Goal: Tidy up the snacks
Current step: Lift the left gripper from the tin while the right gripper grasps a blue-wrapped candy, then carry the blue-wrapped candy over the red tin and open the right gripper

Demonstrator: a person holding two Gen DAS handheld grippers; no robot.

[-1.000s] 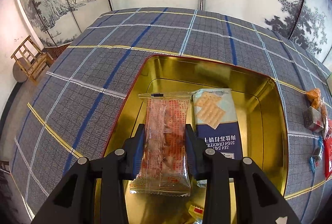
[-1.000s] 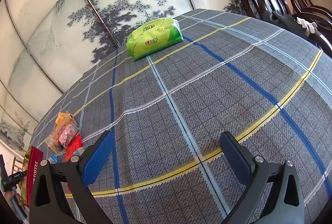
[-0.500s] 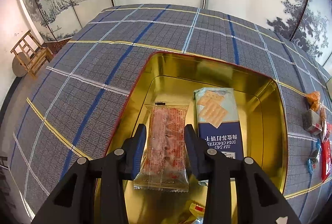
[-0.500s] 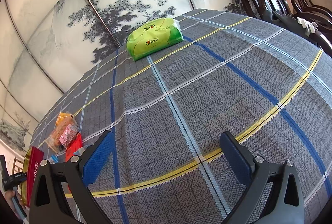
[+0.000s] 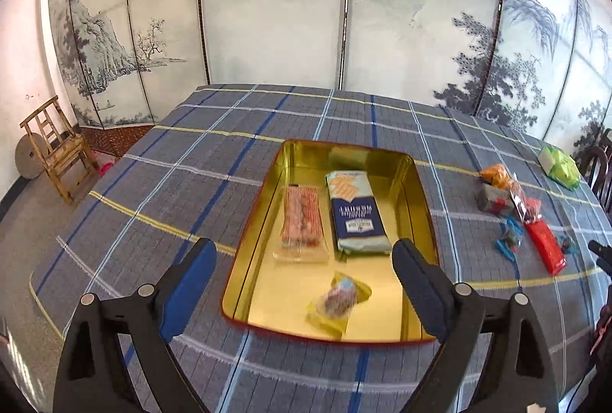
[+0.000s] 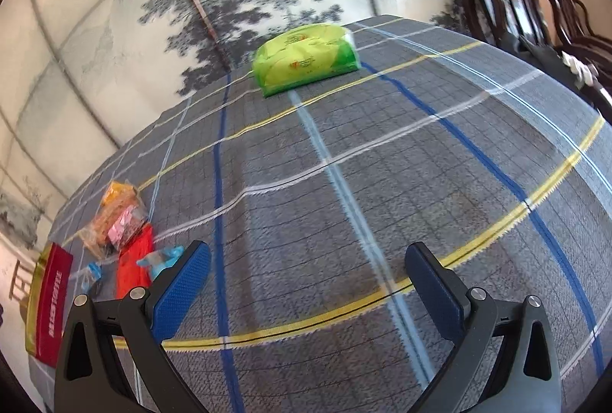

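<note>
**Both hands empty, three snacks in the tin, pile still waiting**

Your left gripper (image 5: 302, 273) hangs above the near end of the gold tin (image 5: 420, 191), fingers wide, holding nothing. Inside the tin: a clear pink wafer pack (image 5: 302, 217) lying flat along the left side, a blue cracker pack (image 5: 355, 210) just beside it, and a small yellow-wrapped candy (image 5: 338, 300) near the front wall. Your right gripper (image 6: 308, 283) is also spread wide and empty, low over bare checked cloth on the bench (image 6: 344, 183).

The loose snacks to collect sit in a heap (image 5: 516, 206) to the right of the tin: orange bag, grey pack, red pack, small blue candies. In the right view they lie just left of your left finger. A green tissue pack (image 6: 306, 59) sits far back, well apart; probably not a snack.

Risks from here:
- The heap overlaps, so a wide grab may take two items or drag neighbours.
- Small blue candies are thin and flat; fingers may slide off or pinch cloth.
- Dropping more into the tin could land on the candy or knock the two packs crooked.
- Both views show blur; slow down before closing.
</note>
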